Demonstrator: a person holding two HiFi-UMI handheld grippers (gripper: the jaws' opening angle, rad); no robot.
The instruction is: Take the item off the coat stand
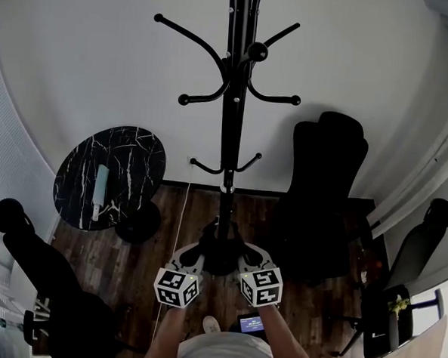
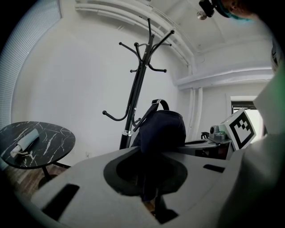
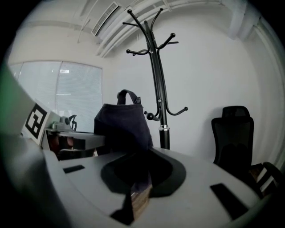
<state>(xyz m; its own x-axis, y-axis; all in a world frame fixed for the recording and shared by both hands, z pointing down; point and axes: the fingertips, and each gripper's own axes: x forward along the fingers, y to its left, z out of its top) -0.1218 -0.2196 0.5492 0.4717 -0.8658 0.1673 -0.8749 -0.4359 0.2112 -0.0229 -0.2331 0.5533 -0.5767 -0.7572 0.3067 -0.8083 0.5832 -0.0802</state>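
Observation:
The black coat stand (image 1: 233, 99) rises in front of me with bare hooks. A dark navy bag (image 1: 219, 251) hangs free of it, low near the stand's base, held between my two grippers. My left gripper (image 1: 198, 254) is shut on the bag's left side and my right gripper (image 1: 242, 256) on its right side. In the left gripper view the bag (image 2: 160, 127) bulges above the shut jaws (image 2: 149, 189), with the stand (image 2: 137, 89) behind. The right gripper view shows the bag (image 3: 122, 122) pinched in its jaws (image 3: 140, 189), its strap up, and the stand (image 3: 158, 75) beyond.
A round black marble table (image 1: 131, 150) with a folded umbrella (image 1: 100, 189) stands to the left of the stand. A black office chair (image 1: 322, 188) is on the right, other chairs at left (image 1: 23, 253) and far right (image 1: 425, 240). A white wall lies behind.

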